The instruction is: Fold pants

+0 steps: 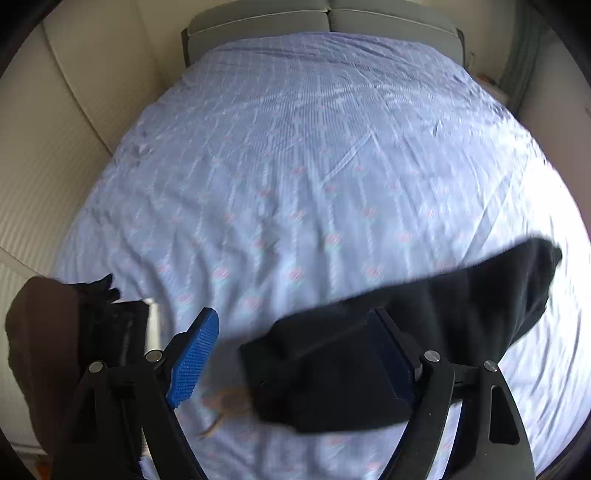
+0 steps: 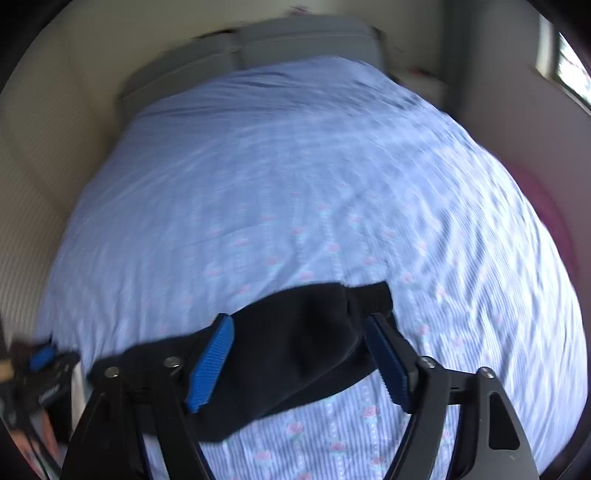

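The black pants lie bunched on the blue sheet, stretching from the lower middle toward the right in the left wrist view. My left gripper hangs over them with its jaws wide; the left blue pad is clear of the cloth, and the fabric lies against the right finger without being pinched. In the right wrist view the pants run as a dark band across the lower middle. My right gripper stands open above that band, both blue pads apart from each other with cloth between them.
The bed sheet is pale blue with small pink flowers and fills most of both views. Grey cushions sit at the far end, beige walls to the sides. A small brown scrap lies on the sheet. A brown sleeve shows at left.
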`<state>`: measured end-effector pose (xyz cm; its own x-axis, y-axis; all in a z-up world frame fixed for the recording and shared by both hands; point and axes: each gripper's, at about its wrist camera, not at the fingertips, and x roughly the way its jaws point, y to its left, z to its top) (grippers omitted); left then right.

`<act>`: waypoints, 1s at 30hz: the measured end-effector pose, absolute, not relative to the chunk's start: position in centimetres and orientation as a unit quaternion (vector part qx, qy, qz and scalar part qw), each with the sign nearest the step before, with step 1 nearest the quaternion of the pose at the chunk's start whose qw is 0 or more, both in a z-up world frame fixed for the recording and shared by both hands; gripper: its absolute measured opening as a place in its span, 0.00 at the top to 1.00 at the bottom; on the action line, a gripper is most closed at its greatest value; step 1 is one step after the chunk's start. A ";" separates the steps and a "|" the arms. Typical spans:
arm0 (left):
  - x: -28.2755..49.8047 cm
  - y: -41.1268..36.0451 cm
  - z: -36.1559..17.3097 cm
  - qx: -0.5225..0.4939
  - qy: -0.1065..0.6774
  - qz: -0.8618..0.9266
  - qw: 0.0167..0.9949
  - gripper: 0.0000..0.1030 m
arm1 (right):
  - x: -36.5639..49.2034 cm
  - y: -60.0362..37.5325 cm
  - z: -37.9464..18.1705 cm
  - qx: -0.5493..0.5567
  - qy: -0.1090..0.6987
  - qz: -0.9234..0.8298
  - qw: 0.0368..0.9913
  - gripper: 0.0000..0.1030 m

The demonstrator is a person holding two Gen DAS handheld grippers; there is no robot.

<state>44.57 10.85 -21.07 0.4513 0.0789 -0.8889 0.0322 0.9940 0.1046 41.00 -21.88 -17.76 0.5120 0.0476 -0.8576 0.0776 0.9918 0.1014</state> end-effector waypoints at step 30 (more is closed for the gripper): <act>47.3 18.2 -33.3 -0.039 0.619 0.088 0.780 0.25 | 37.6 -11.1 -33.1 0.134 0.659 0.152 0.724 0.30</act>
